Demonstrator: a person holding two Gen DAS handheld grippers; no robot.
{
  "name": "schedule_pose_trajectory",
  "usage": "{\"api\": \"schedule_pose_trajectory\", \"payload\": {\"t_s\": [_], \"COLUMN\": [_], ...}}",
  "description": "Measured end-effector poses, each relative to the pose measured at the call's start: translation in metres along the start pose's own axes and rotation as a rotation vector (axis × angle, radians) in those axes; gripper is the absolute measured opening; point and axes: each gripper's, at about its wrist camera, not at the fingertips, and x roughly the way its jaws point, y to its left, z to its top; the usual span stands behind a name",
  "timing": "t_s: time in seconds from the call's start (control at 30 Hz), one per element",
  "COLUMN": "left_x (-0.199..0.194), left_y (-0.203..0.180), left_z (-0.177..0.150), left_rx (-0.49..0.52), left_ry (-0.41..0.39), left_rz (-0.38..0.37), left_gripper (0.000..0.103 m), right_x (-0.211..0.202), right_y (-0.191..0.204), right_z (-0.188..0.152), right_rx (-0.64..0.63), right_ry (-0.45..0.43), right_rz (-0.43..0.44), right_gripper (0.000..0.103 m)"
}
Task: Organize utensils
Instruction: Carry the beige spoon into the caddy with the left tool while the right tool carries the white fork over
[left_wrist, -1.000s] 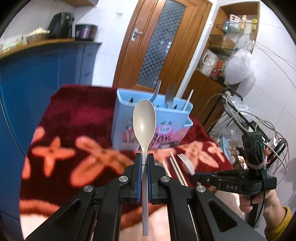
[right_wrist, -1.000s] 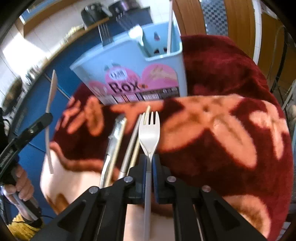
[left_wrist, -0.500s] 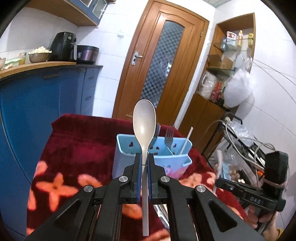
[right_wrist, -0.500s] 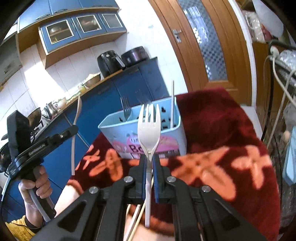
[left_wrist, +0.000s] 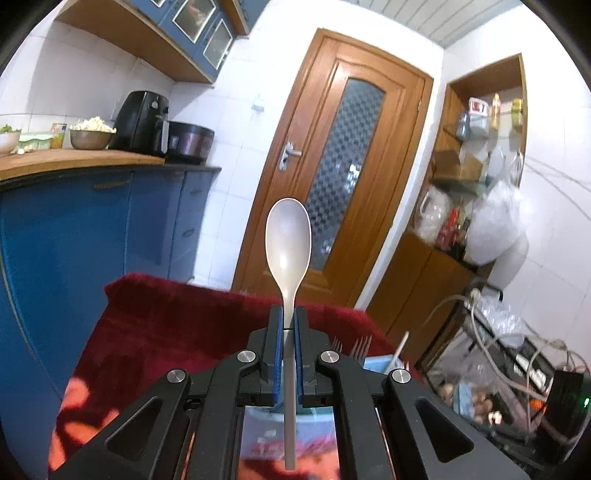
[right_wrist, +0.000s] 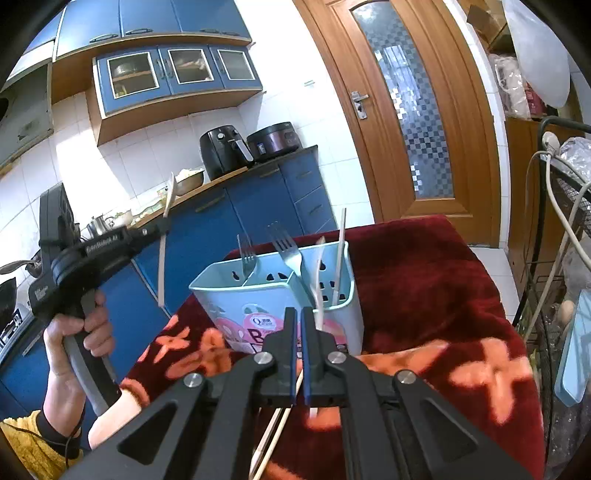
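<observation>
My left gripper (left_wrist: 289, 314) is shut on a beige plastic spoon (left_wrist: 288, 240), held upright, bowl up, above the light-blue utensil holder (left_wrist: 380, 363). The same gripper (right_wrist: 162, 221) and spoon (right_wrist: 163, 251) show at the left of the right wrist view, left of the holder (right_wrist: 258, 299). My right gripper (right_wrist: 298, 314) is slightly open and empty, just in front of the holder. A white plastic fork (right_wrist: 318, 280) stands in the holder's right compartment with a white chopstick (right_wrist: 340, 254) and a metal fork (right_wrist: 290, 254). Another metal fork (right_wrist: 245, 256) stands in the left compartment.
The holder stands on a table covered by a dark red cloth with orange flowers (right_wrist: 424, 295). Chopsticks (right_wrist: 273, 432) lie on the cloth under my right gripper. Blue kitchen cabinets (right_wrist: 229, 229) are to the left, a wooden door (left_wrist: 340, 177) behind, a wire rack (right_wrist: 554, 258) to the right.
My right gripper let go of the white fork, which now stands in the holder's right compartment. My left gripper rose and tilted up with the spoon, over the holder.
</observation>
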Motion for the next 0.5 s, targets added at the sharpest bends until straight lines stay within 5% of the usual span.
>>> {"api": "schedule_pose_trajectory", "payload": {"t_s": [0.5], "left_x": [0.051], "left_y": [-0.009], "left_z": [-0.023], "left_rx": [0.06], "left_ry": [-0.121], "left_rz": [0.111], "left_gripper": [0.005], "right_x": [0.029], "right_y": [-0.025], "right_z": [-0.007], "right_rx": [0.065], "right_ry": [0.11], "right_rz": [-0.045], "right_gripper": [0.005]}}
